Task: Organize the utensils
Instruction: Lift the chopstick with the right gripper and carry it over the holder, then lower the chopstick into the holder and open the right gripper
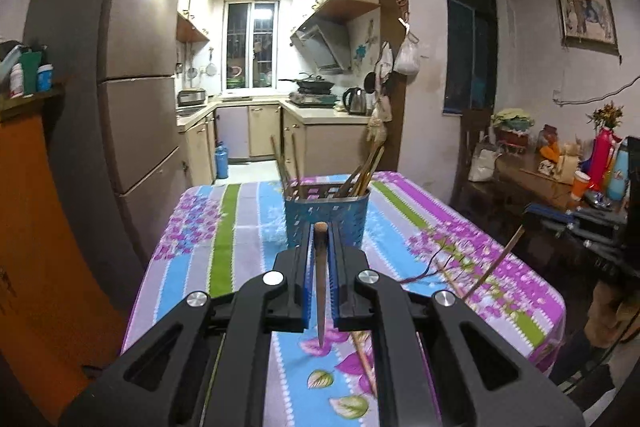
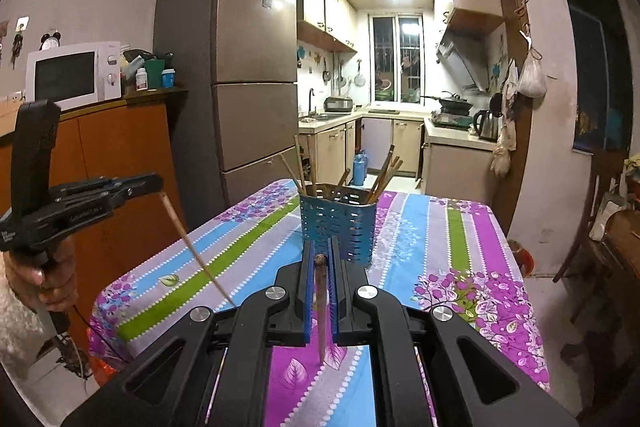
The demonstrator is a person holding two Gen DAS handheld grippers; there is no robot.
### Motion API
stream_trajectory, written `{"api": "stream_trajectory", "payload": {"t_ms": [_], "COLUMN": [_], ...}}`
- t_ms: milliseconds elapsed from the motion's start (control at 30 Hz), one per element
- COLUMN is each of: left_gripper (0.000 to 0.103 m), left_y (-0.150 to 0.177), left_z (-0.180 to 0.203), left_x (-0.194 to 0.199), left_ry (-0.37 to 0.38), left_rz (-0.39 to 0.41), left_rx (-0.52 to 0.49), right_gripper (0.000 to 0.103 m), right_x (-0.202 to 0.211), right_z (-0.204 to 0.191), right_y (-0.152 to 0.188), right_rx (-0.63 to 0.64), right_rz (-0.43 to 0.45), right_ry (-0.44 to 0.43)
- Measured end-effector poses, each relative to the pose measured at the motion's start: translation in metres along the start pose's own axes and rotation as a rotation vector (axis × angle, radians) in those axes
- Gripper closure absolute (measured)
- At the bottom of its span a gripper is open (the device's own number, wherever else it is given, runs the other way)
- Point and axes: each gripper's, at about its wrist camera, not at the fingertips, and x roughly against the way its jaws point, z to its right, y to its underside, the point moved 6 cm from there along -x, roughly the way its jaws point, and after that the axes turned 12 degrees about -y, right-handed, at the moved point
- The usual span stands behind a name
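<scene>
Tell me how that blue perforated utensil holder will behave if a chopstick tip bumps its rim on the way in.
The blue holder is tall for its footprint and its walls look thin, so it is probably light and may slide or tip on the tablecloth. The chopsticks inside lean outward, raising its weight. The chopstick in the right gripper looks stiff, so it would pass a push on.
</scene>
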Motion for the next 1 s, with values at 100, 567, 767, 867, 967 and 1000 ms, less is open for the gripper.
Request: {"api": "stream_trajectory", "payload": {"t_ms": [100,567,767,867,967,1000], "left_gripper": [0.098,0.098,0.098,0.098,0.098,0.098], "left_y": [-0.012,-0.085,-0.131,-0.149,-0.162,-0.164], "left_z": [0.003,0.019,0.02,0.018,0.018,0.017], "left_x": [-0.005,-0.057,-0.088,-0.108,-0.13,-0.136], "left_ry": [0.02,0.04,0.005,0.005,0.006,0.012], "left_rz": [0.0,0.042,0.089,0.087,0.08,0.075], "left_rx": [-0.001,0.0,0.0,0.026,0.044,0.05], "right_gripper": [0.095,0.095,0.095,0.095,0.095,0.095], "right_x": [-0.001,-0.028,-0.052,-0.064,-0.079,-0.086], "right_z": [0.001,0.014,0.04,0.054,0.069,0.075], "right_y": [-0.013,-0.097,-0.157,-0.18,-0.2,-0.205], "right_rx": [-0.008,0.037,0.055,0.05,0.042,0.036], "right_rz": [-0.003,0.04,0.106,0.141,0.18,0.191], "right_ry": [-0.009,0.02,0.076,0.097,0.115,0.119]}}
